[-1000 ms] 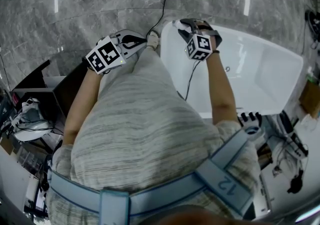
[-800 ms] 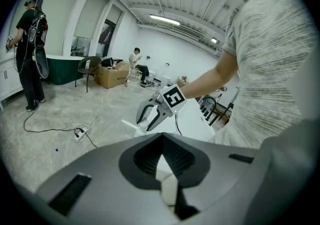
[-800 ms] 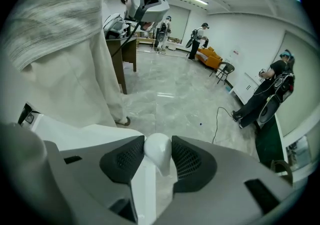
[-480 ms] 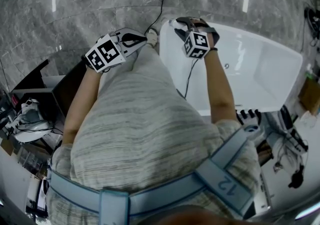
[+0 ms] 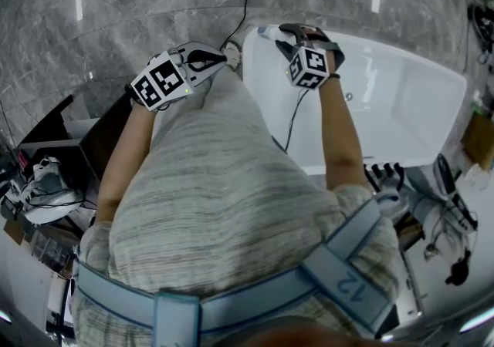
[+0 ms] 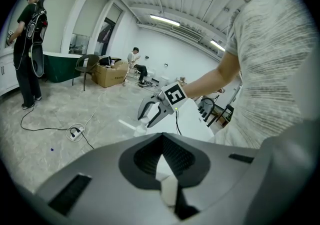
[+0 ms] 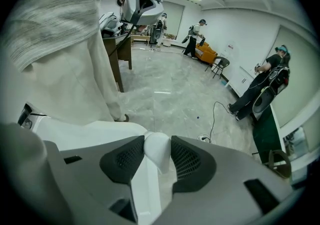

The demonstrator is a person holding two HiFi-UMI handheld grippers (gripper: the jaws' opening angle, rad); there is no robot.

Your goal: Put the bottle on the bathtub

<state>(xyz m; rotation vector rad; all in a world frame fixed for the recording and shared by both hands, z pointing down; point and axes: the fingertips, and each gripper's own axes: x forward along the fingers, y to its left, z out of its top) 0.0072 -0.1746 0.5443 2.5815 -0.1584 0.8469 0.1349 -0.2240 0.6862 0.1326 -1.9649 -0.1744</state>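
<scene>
Inside the bathtub (image 5: 417, 99) there is wide open room. A black cable (image 5: 248, 2) lies on the floor past its far corner. A dark desk (image 5: 93, 145) stands well left of it, and clutter (image 5: 444, 191) crowds its near right end.

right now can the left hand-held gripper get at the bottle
Probably yes, though only to touch it. The way across looks free, but the left hand-held gripper is shut, and the bottle is clamped in the right hand-held gripper.
</scene>
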